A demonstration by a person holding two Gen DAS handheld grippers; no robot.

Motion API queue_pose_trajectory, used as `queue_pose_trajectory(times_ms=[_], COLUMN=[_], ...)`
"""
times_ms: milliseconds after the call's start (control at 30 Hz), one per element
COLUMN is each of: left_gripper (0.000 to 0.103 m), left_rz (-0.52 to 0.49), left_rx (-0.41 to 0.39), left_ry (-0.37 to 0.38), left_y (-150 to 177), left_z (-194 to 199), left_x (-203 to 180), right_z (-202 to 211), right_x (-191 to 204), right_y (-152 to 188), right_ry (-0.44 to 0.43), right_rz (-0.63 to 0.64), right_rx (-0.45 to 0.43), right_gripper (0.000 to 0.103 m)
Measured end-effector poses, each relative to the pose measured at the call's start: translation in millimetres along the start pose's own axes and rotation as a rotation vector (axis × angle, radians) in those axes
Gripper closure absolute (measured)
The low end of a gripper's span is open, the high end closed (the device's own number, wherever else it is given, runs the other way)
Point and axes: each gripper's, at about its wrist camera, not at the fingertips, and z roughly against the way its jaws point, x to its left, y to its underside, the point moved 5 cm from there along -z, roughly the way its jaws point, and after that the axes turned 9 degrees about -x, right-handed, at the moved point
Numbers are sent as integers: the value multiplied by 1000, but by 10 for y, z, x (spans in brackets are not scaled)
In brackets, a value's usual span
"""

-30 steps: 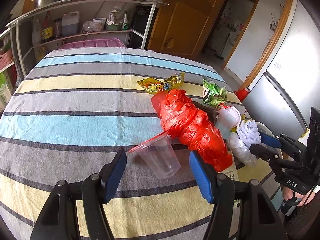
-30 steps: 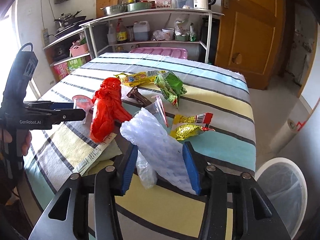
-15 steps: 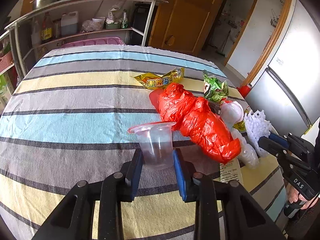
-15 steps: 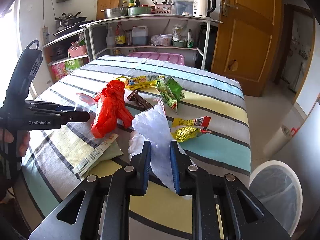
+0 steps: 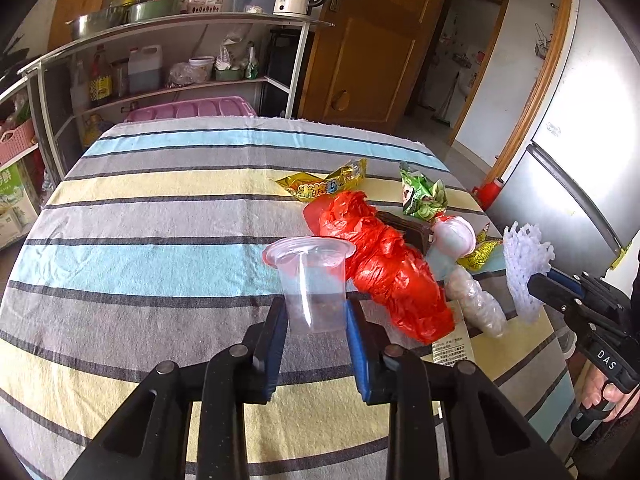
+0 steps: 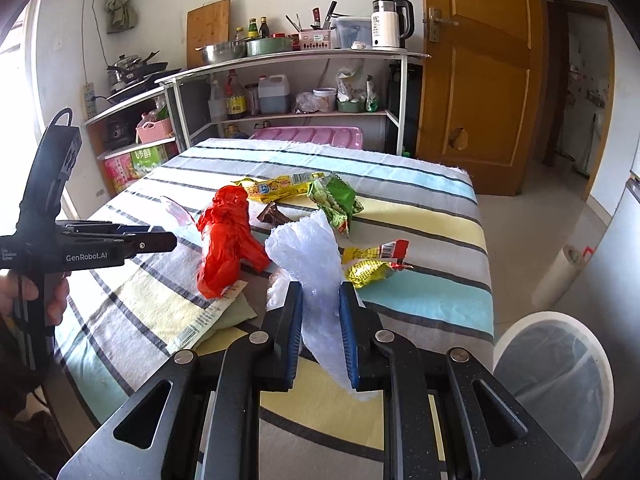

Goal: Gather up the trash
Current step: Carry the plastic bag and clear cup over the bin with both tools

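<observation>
Cup (image 5: 310, 280) lifted — bin (image 6: 556, 384) right-view only

Home kitchen: kettle (image 6: 390, 24), pots (image 6: 134, 70), fridge (image 5: 560, 208).

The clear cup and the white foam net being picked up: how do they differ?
The clear plastic cup is rigid, see-through and upright, rim up; the white foam net is soft, opaque and crumpled. The cup sits in the left hand-held gripper, the net in the right hand-held gripper. Each is clamped between blue pads.
</observation>
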Motion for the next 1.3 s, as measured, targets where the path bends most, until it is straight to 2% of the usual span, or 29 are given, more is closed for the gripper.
queue_pose_trajectory(times_ms=[167, 567, 867, 1300], left_gripper=[73, 73, 73, 73], left_rz=[-54, -168, -239, -345], left_rx=[-40, -70, -59, -9], left_ry=[19, 128, 242, 335], left_y=[-49, -147, -168, -111], left_z=[167, 276, 161, -170], left_x=[-198, -891, -1541, -2340], right_z=[138, 617, 1031, 1447], right_x=[-37, -287, -656, -1183], right_y=[-9, -22, 32, 242], right_ry=[23, 125, 268, 446], right_rz=[-28, -107, -176, -255], right_rx=[-27, -87, -105, -91], right_gripper=[84, 84, 84, 84])
